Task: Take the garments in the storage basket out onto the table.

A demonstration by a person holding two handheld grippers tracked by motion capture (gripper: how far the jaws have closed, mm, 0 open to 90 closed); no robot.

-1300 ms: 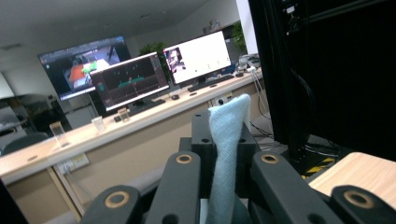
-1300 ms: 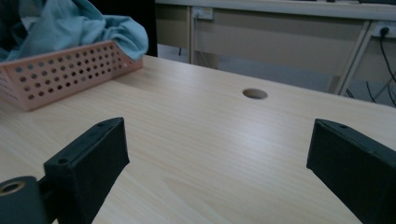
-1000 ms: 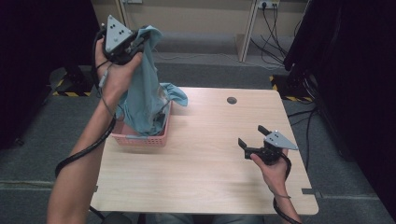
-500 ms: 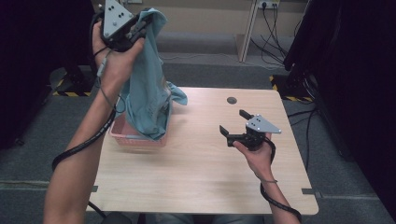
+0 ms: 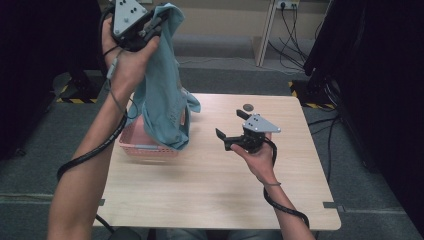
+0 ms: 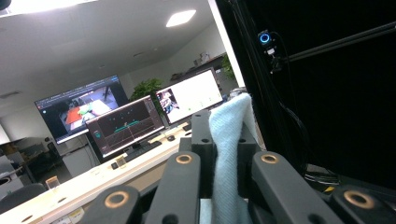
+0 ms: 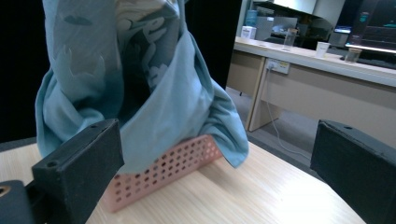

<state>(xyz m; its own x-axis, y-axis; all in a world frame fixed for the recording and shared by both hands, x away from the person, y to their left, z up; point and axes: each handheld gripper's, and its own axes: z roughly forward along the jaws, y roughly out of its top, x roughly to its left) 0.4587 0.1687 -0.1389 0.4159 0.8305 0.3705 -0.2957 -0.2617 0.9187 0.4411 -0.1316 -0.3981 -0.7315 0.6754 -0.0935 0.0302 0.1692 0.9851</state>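
Note:
A light blue garment (image 5: 165, 100) hangs from my left gripper (image 5: 156, 22), which is held high over the table's left side and is shut on the cloth's top edge. In the left gripper view the blue garment (image 6: 229, 154) is pinched between the two black jaws. Its lower part drapes into and over a pink perforated basket (image 5: 142, 145). My right gripper (image 5: 231, 126) is open above the middle of the table, jaws pointing left toward the cloth with nothing between them. Ahead of its jaws, the right gripper view has the garment (image 7: 154, 88) hanging over the pink basket (image 7: 163, 170).
A small dark round disc (image 5: 247, 106) lies near the far edge of the wooden table (image 5: 220, 200). Black curtains flank both sides. Cables run on the floor behind the table at the right.
My left gripper has risen, lifting the garment higher out of the basket. My right gripper has moved left and up from the table's right side toward the hanging cloth.

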